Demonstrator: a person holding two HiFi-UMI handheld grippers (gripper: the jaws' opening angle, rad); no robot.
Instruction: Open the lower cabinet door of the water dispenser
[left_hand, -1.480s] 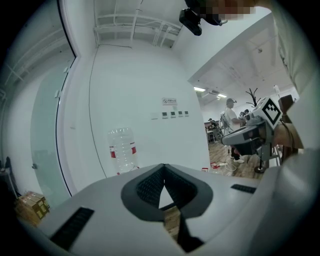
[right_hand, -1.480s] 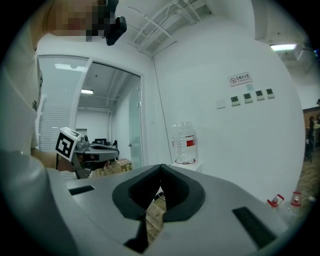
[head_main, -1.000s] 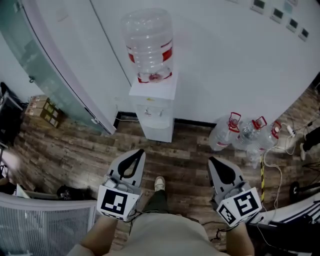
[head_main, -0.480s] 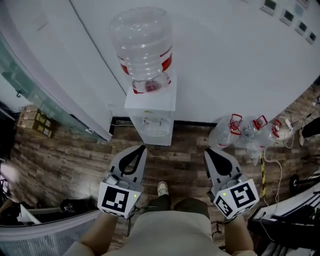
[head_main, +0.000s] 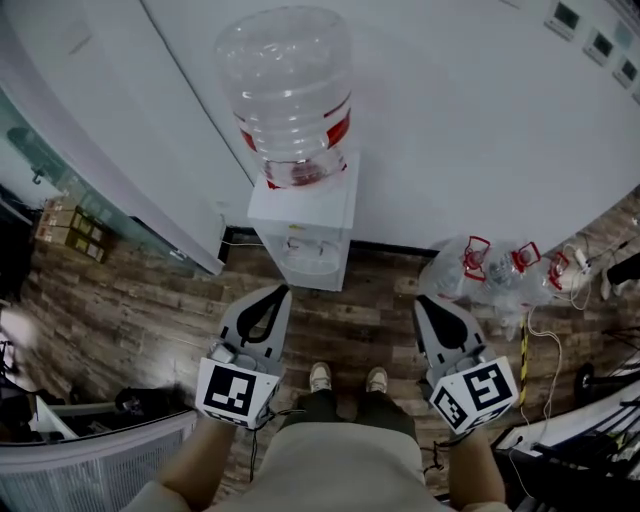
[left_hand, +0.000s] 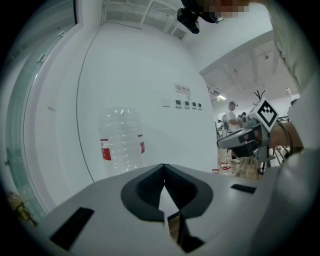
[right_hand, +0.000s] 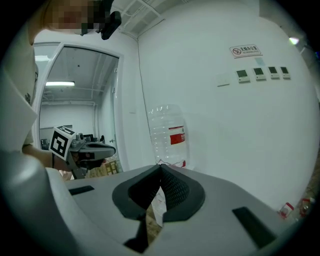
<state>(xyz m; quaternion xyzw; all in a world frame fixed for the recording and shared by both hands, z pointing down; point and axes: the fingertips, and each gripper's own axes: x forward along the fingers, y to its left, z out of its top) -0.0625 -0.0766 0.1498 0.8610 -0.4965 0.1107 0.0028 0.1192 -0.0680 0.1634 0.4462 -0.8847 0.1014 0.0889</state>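
Note:
A white water dispenser (head_main: 303, 225) stands against the wall with a clear bottle (head_main: 290, 90) bearing a red label on top. From the head view I see its top and tap recess; the lower cabinet door is hidden by the steep angle. My left gripper (head_main: 283, 290) hovers shut and empty just in front of the dispenser's left corner. My right gripper (head_main: 420, 298) is shut and empty, off to the dispenser's right. In the left gripper view the bottle (left_hand: 121, 140) rises above the shut jaws. The right gripper view shows the bottle (right_hand: 170, 135) straight ahead.
Several empty water bottles (head_main: 480, 270) with red caps lie on the wood floor at the right, beside cables (head_main: 540, 330). Cardboard boxes (head_main: 65, 225) sit at the left behind a glass partition. A mesh chair back (head_main: 90, 465) is at lower left. The person's shoes (head_main: 320, 377) stand between the grippers.
The person has stepped closer to the dispenser, which now looms larger and nearer. Both grippers advanced with the body and stayed shut. Both shoes now stand side by side.

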